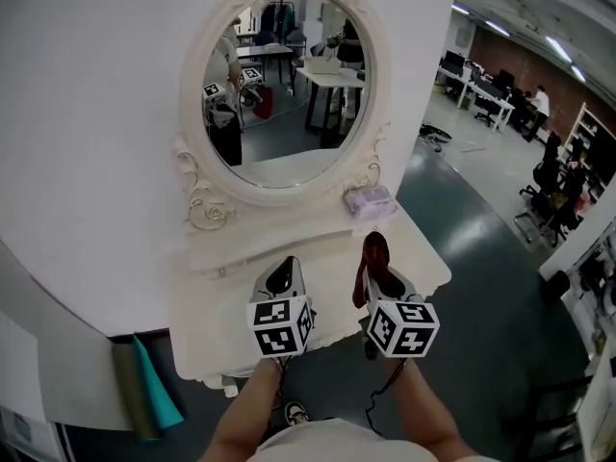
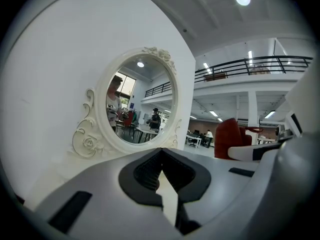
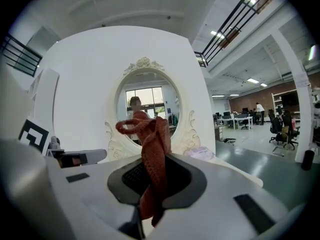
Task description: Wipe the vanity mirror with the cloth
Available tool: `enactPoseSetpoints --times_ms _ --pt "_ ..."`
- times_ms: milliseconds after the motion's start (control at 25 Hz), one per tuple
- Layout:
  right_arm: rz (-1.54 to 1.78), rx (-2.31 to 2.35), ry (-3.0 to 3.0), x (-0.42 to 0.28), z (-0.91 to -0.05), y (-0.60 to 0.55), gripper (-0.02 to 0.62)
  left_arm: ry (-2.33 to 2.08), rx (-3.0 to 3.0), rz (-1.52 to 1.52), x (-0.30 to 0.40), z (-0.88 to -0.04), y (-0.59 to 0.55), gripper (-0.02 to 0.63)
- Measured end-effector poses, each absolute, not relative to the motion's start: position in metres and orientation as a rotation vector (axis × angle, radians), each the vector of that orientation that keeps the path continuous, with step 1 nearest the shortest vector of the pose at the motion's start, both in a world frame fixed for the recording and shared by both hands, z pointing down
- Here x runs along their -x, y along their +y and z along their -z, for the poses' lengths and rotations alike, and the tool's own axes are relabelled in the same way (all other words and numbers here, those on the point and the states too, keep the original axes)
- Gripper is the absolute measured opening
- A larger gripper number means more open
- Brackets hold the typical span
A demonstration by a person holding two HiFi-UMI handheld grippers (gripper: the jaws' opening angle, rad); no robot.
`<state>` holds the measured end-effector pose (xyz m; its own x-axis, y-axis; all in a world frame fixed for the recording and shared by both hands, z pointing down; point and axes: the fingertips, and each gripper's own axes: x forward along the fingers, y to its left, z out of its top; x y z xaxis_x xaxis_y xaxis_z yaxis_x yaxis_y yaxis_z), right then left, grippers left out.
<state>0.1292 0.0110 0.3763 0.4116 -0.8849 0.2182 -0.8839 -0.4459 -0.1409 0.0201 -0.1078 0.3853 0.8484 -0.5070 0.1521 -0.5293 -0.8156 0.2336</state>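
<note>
Currently, the right gripper is holding the cloth in front of the mirror

The right gripper (image 1: 372, 279) is clenching a rust-red cloth (image 3: 152, 134) between its jaws. The cloth is bunching up above the pads and trailing down below them. The left gripper (image 2: 161, 151) is sitting just to the left of the right gripper and level with it, its jaws pressed together with nothing between them.

Both are hovering over the front part of a white vanity (image 1: 289, 234) and pointing toward the mirror (image 1: 284, 85). The mirror is standing ahead of and above both grippers, apart from them, and the cloth is not touching the glass. The oval glass, set in an ornate white frame (image 1: 195, 176), is reflecting desks and a person holding marker cubes.

A pale lilac packet (image 1: 370, 201) is lying on the vanity ahead of the right gripper and slightly to its right, at the foot of the frame. Behind the left gripper and to its left, lower down, a teal board (image 1: 154, 393) is leaning by the wall. Off to the right of the right gripper, an open office floor with desks and seated people is stretching away.
</note>
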Motion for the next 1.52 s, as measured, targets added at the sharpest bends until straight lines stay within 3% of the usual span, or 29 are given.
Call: enactPoseSetpoints --times_ms 520,1240,1520 --pt "0.515 2.468 1.885 -0.155 -0.402 -0.118 0.058 -1.088 -2.601 -0.184 0.003 -0.424 -0.202 0.005" --pt "0.445 2.142 2.369 -0.175 -0.38 -0.241 0.058 -1.453 -2.52 -0.143 -0.023 -0.38 -0.268 0.005" --pt "0.233 2.095 2.563 -0.162 -0.34 -0.259 0.058 -1.479 -2.547 -0.114 -0.019 -0.355 -0.284 0.005"
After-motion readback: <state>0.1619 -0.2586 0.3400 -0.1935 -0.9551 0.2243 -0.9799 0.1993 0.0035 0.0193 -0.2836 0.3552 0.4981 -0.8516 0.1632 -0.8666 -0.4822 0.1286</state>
